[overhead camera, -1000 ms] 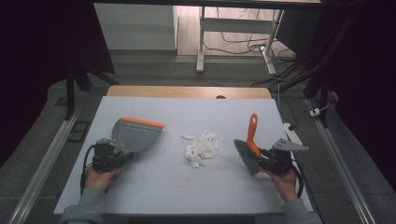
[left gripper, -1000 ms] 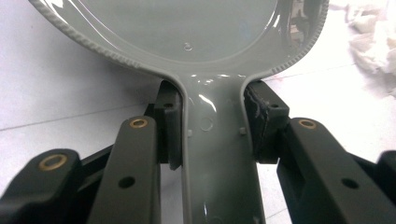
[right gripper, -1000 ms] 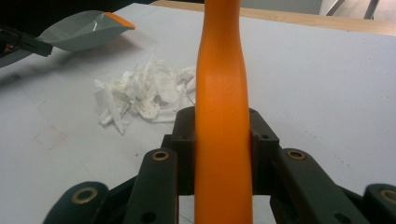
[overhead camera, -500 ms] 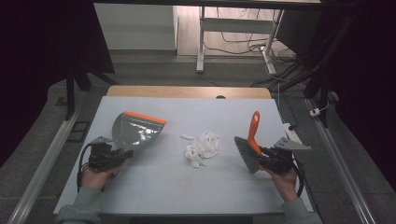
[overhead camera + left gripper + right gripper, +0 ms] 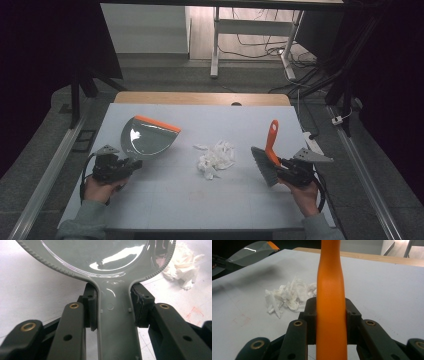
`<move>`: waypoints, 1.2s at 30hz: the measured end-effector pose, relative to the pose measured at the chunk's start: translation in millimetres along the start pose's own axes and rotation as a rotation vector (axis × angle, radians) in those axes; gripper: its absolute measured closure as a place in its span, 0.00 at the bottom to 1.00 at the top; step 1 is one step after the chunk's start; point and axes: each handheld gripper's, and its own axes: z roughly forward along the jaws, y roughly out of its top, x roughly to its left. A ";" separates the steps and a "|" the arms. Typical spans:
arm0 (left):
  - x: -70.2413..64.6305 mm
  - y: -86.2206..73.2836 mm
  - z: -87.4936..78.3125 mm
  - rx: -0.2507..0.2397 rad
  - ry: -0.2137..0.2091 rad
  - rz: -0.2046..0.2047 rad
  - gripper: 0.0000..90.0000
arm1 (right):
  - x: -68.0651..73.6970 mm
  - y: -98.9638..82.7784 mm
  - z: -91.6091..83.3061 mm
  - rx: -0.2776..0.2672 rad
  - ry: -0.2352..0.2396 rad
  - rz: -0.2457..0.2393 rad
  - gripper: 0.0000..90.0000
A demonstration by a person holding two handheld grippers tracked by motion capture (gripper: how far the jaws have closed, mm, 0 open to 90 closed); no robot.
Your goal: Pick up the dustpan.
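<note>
Bright, evenly lit table (image 5: 200, 200), dark surroundings, glare on dustpan (image 5: 105, 260).

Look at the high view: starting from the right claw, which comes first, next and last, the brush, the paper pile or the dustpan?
1. Brush: held in the right claw, at the table's right.
2. Paper pile: in the middle of the table.
3. Dustpan: far over on the left side.

I count one grey dustpan (image 5: 147, 137) with an orange edge and one brush (image 5: 267, 157) with an orange handle. I see one little pile of white paper scraps (image 5: 216, 157) on the surface (image 5: 200, 200). I am working two grippers, a left gripper (image 5: 131, 164) and a right gripper (image 5: 284, 167).
</note>
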 end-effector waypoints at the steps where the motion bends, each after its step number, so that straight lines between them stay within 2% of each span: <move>1: -0.4 0.3 -1.2 -0.002 -0.003 0.006 0.68 | 0.5 -0.1 0.1 0.002 0.003 0.000 0.78; 9: -4.0 3.3 -9.2 -0.022 -0.035 0.058 0.68 | 0.3 -0.1 -0.3 0.004 0.003 -0.006 0.78; 14: -7.4 4.4 -12.6 -0.032 -0.056 0.105 0.68 | -1.1 0.1 -1.3 -0.002 0.004 -0.004 0.78; 20: -9.6 6.1 -16.7 -0.038 -0.098 0.130 0.68 | -1.0 -0.2 -0.5 0.004 0.001 -0.007 0.78; 29: -12.7 6.3 -16.5 -0.019 -0.179 0.179 0.68 | -2.1 -0.4 -0.8 0.004 -0.002 -0.008 0.78; 36: -16.3 5.8 -13.7 0.007 -0.191 0.202 0.68 | -1.3 0.1 -1.1 0.000 0.002 -0.010 0.78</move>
